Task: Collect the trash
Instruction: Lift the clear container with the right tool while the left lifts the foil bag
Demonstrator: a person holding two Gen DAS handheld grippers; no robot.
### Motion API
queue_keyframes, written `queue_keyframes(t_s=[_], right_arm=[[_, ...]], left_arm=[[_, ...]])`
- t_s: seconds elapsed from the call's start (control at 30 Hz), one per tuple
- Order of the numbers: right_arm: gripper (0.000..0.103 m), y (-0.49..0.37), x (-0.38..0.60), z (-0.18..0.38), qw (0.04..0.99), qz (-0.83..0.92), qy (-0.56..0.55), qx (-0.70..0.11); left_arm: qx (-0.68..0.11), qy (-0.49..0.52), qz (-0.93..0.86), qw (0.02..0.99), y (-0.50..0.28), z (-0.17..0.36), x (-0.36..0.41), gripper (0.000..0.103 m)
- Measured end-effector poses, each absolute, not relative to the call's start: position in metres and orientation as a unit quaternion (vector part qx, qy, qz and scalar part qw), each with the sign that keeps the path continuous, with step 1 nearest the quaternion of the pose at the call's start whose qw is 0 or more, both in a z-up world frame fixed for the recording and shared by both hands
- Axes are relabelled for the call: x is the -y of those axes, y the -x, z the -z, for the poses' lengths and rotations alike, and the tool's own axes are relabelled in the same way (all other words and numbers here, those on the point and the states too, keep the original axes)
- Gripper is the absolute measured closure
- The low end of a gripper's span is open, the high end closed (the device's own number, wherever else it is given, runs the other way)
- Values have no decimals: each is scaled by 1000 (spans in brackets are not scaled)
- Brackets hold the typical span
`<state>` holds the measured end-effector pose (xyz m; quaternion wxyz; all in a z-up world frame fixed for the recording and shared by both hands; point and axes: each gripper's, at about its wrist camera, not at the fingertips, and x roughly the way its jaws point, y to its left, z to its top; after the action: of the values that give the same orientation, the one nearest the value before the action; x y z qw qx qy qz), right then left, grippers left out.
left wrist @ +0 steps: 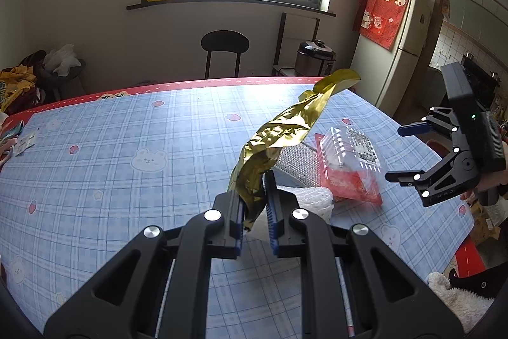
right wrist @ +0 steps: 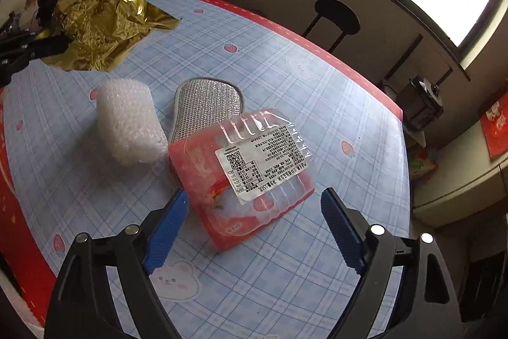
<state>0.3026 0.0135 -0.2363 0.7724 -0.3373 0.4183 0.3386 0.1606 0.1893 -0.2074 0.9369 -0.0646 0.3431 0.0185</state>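
Observation:
My left gripper [left wrist: 255, 205] is shut on a crumpled gold foil wrapper [left wrist: 282, 132] and holds it above the table; the foil also shows in the right wrist view [right wrist: 98, 24]. My right gripper [right wrist: 254, 212] is open, its fingers either side of the near end of a clear plastic food tray with a white label [right wrist: 250, 167], just above it. The right gripper [left wrist: 409, 154] is also seen in the left wrist view, right of the tray [left wrist: 349, 161]. A wad of bubble wrap [right wrist: 130, 123] lies left of the tray.
A grey mesh scouring pad [right wrist: 206, 104] lies under the tray's far end. The table [right wrist: 317, 275] has a blue checked cloth with a red border. A black chair [left wrist: 223, 46], a rice cooker [left wrist: 314, 57] and a fridge [left wrist: 390, 53] stand beyond it.

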Motion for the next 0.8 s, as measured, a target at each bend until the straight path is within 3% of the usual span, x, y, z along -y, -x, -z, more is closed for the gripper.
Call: queue_keyframes(t_s=[0.3, 0.4, 0.57, 0.8], right_arm=[[11, -282, -68, 308, 676, -311, 558, -367], [8, -290, -70, 312, 687, -298, 549, -372], [25, -300, -68, 302, 697, -301, 527, -381], [48, -306, -53, 240, 756, -323, 429, -375]], left_arm=[[-349, 84, -30, 933, -149, 218, -201, 87], [-350, 88, -34, 932, -146, 221, -206, 87], [-350, 93, -39, 931, -145, 222, -212, 87], [-341, 95, -43, 934, -145, 214, -210, 87]])
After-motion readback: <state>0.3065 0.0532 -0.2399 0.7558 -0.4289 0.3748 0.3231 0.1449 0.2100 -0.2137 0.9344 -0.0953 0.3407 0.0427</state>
